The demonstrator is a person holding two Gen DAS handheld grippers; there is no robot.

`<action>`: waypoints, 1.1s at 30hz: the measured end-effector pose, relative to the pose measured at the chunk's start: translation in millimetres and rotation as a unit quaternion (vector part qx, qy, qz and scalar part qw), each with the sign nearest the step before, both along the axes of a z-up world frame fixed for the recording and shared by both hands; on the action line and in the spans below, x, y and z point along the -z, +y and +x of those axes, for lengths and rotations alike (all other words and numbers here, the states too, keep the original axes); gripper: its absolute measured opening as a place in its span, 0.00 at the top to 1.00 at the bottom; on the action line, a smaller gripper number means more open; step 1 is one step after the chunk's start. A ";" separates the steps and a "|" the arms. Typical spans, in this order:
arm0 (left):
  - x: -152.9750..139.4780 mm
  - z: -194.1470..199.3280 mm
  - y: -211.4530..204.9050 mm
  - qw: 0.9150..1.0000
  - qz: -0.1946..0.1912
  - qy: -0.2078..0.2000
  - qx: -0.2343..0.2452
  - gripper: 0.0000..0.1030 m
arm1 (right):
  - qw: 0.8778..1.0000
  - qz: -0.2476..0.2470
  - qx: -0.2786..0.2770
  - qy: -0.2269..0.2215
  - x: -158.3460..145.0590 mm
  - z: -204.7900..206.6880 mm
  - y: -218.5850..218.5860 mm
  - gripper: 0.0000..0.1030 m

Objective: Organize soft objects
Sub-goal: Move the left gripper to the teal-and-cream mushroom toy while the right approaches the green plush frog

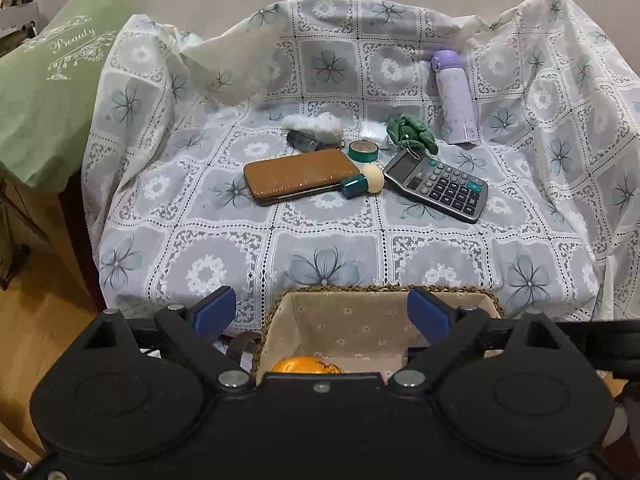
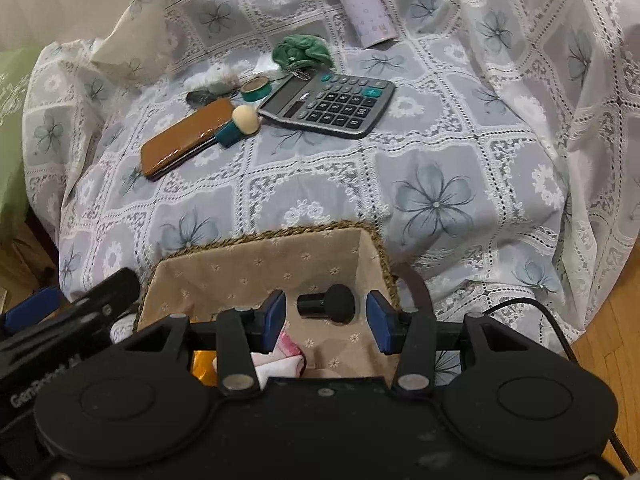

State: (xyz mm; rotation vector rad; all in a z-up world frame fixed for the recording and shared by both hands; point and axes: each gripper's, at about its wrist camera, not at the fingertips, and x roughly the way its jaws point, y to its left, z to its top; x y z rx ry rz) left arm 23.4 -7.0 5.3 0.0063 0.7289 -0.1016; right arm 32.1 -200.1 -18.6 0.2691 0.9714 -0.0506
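Your lined wicker basket sits at 6 o'clock on the floral cloth. The left gripper is spread wide over it, empty. The right gripper looks parted, a black sponge brush loose between its fingers. Green plush lies at 12.

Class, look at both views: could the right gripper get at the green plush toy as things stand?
Probably yes: the right gripper is empty over the basket, and the green plush toy lies uncovered behind the calculator, reachable from above.

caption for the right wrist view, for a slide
Right gripper open over a lined basket holding a black puff; calculator behind.
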 end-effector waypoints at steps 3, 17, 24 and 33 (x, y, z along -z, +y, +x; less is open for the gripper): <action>-1.2 3.9 0.0 1.000 -0.001 0.001 0.004 0.13 | 1.000 0.003 0.007 0.000 -1.6 5.0 -4.1 0.57; 3.9 45.0 6.3 0.999 -0.008 0.032 0.008 0.13 | 1.000 0.011 0.015 0.001 -9.9 42.4 -6.6 0.54; 4.7 79.0 13.8 0.999 -0.006 0.032 0.002 0.13 | 1.000 0.011 0.009 -0.002 -10.3 80.9 -6.0 0.51; 20.3 118.1 10.7 0.999 0.004 0.048 0.009 0.13 | 1.000 0.002 0.004 0.009 3.9 127.0 -6.5 0.50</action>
